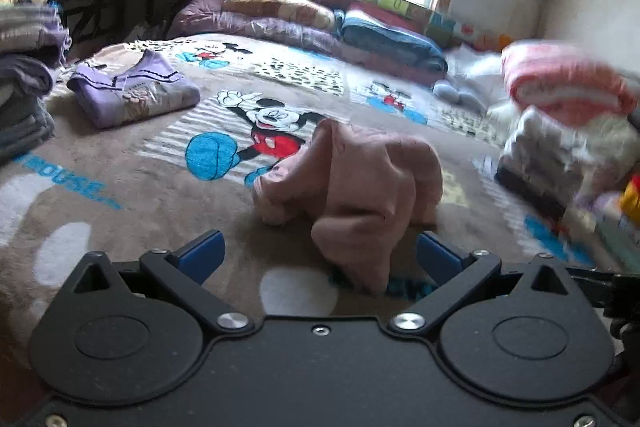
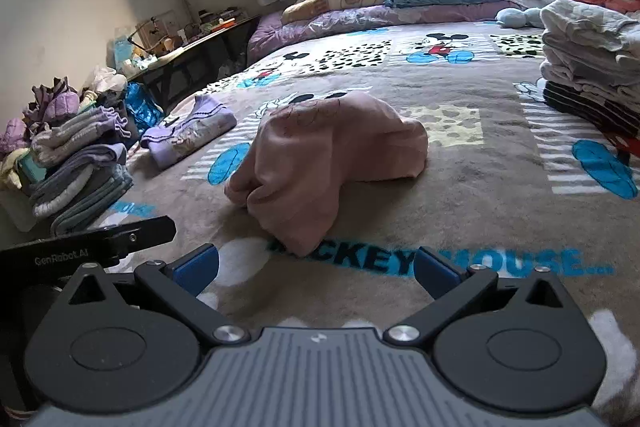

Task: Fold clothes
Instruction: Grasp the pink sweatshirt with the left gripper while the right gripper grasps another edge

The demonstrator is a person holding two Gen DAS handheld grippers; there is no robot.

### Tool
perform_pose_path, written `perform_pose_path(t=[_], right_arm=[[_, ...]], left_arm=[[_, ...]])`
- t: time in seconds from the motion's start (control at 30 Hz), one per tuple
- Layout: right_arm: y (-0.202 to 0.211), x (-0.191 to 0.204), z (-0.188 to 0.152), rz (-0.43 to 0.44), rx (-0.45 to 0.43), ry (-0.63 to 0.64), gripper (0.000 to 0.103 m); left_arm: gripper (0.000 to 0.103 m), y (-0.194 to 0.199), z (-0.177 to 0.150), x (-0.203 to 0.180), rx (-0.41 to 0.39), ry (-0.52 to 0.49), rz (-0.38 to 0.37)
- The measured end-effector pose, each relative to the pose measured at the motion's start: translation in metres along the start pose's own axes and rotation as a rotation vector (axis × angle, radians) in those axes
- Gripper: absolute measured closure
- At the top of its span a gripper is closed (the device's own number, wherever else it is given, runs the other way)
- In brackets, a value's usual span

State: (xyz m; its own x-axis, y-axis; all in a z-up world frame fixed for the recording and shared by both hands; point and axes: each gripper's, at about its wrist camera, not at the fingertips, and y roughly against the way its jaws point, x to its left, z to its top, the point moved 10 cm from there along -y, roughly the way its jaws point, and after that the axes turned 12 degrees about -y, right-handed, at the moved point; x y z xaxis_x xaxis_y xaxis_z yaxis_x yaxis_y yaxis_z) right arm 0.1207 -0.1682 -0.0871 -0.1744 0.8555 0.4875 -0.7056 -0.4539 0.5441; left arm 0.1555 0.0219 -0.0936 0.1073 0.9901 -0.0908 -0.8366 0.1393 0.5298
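Inspector A: How are the grippers posed?

Inspector B: The left gripper [image 1: 320, 255] is held low over the bed [image 1: 132, 187], fingers spread wide and released; nothing is gripped. The right gripper [image 2: 316, 263] is likewise levelled just above the blanket, jaws parted and empty.

Inspector A: And the garment?

Inspector B: A pink garment [image 2: 332, 155] is found crumpled in a heap at mid-bed, ahead of both grippers, unfolded, its near edge draped toward the left gripper. A purple top [image 2: 192, 131] is seen folded to the left, with stacks of folded clothes [image 2: 76, 167] beyond it.
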Motion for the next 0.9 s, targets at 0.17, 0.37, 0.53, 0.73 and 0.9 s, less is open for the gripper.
perform_pose_path(t=[0.17, 0.37, 0.53, 0.73, 0.9], right_arm=[[-0.017, -0.004, 0.022, 0.053, -0.005, 0.030, 0.000], [-0.045, -0.014, 0.055, 0.121, 0.049, 0.001, 0.000], [-0.076, -0.022, 0.087, 0.153, 0.108, -0.027, 0.000], [-0.117, -0.022, 0.126, 0.160, 0.144, 0.003, 0.000], [-0.152, -0.011, 0.158, 0.145, 0.170, 0.114, 0.005]], left_arm=[[0.000, -0.026, 0.004, 0.020, 0.055, 0.100, -0.067], [0.000, -0.057, 0.019, 0.042, 0.069, 0.124, -0.072], [0.000, -0.084, 0.042, 0.060, 0.067, 0.106, -0.084], [0.014, -0.119, 0.067, 0.090, 0.051, 0.108, -0.115], [0.031, -0.146, 0.073, 0.111, 0.053, 0.161, -0.160]])
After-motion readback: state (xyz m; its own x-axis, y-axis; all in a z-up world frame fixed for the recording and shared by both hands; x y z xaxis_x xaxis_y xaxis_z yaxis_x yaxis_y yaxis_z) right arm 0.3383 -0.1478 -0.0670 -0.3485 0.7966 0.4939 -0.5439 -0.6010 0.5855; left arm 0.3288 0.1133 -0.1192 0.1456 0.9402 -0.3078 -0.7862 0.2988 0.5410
